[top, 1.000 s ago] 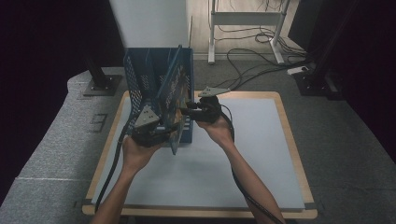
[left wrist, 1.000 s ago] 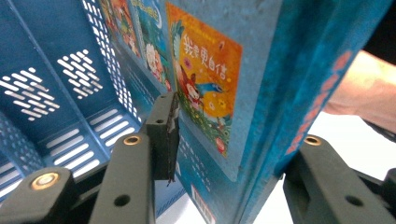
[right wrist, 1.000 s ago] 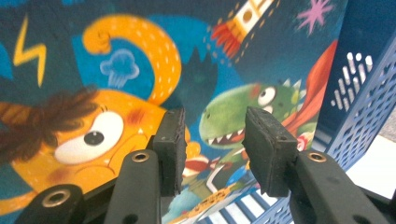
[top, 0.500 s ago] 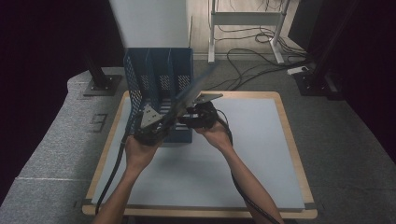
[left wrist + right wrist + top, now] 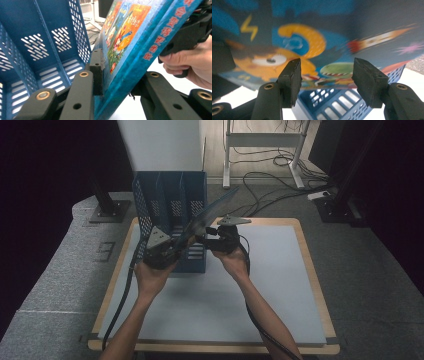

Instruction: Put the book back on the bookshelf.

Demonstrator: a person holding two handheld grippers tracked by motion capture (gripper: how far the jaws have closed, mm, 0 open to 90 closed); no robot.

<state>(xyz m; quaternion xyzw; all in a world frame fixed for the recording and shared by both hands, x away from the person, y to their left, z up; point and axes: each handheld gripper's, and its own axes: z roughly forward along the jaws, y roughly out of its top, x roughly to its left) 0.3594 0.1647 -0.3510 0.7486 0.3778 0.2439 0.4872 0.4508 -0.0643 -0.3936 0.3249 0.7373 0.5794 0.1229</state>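
one picture book, one blue file rack with three slots, two grippers, left and right, one table.

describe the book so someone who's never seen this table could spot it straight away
Start at the blue file rack at the table's far left. Just in front, the book is held tilted in the air by the left gripper; thin, blue-spined, with a bright cartoon cover.

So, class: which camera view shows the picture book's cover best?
The left gripper view: the book sits sharp between that hand-held gripper's jaws, with its cartoon art and spine lettering readable. The right gripper view shows the other cover close but blurred. The high view shows it small and edge-on above the blue file rack.
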